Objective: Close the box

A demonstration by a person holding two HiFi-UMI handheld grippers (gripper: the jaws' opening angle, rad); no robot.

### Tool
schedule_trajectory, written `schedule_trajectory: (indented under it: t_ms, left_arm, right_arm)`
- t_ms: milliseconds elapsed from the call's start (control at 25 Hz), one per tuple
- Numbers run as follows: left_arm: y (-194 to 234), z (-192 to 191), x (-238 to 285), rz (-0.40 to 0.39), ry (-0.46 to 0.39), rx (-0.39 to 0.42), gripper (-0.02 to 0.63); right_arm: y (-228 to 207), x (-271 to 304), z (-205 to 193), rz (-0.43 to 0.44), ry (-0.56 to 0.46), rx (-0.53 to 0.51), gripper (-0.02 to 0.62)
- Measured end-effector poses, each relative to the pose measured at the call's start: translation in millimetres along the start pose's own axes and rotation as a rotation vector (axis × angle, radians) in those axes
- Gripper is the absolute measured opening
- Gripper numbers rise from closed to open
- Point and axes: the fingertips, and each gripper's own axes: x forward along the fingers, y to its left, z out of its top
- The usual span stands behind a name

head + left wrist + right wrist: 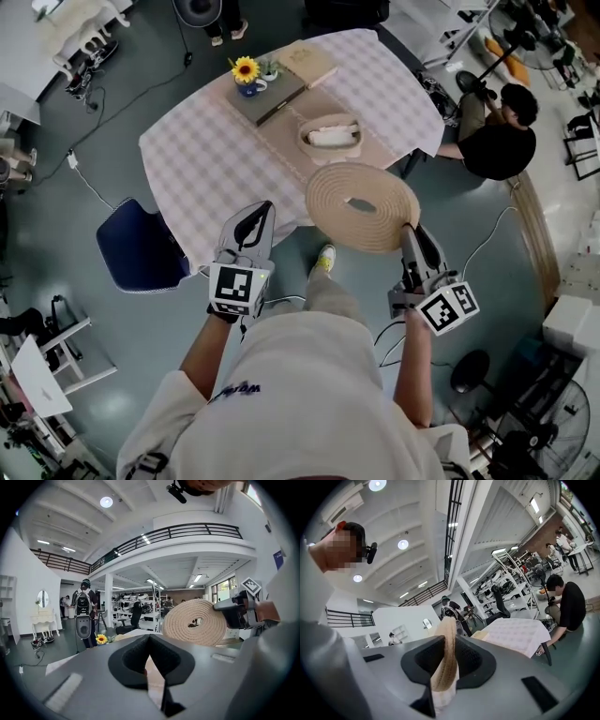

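Head view: pinches the coiled rope lid [363, 206] at its rim with the right gripper [410, 230], over the table's [202, 159] near edge, apart from the open woven box [330, 136]. Left gripper view: shows the left gripper [149, 641] narrowly spread, empty. Right gripper view: clamps the lid's edge between both pads.

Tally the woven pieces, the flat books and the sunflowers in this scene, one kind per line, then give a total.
Woven pieces: 2, the lid gripped in the right claw and the basket on the table
Flat books, or book-shaped boxes: 2, the grey book and the tan book
Sunflower: 1
Total: 5
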Motion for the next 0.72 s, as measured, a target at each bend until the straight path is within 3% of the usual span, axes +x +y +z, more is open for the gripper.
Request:
schedule_trajectory:
  t_ms: [360, 720]
  left_arm:
    - [7, 10, 81, 0.05, 0.033, 0.005, 0.002]
    - [23, 9, 127, 0.125, 0.058, 0.005, 0.002]
  right_arm:
    - [-67, 62, 24, 0.045, 0.047, 0.032, 0.072]
    - [-104, 117, 36, 0.111, 0.104, 0.078, 0.072]
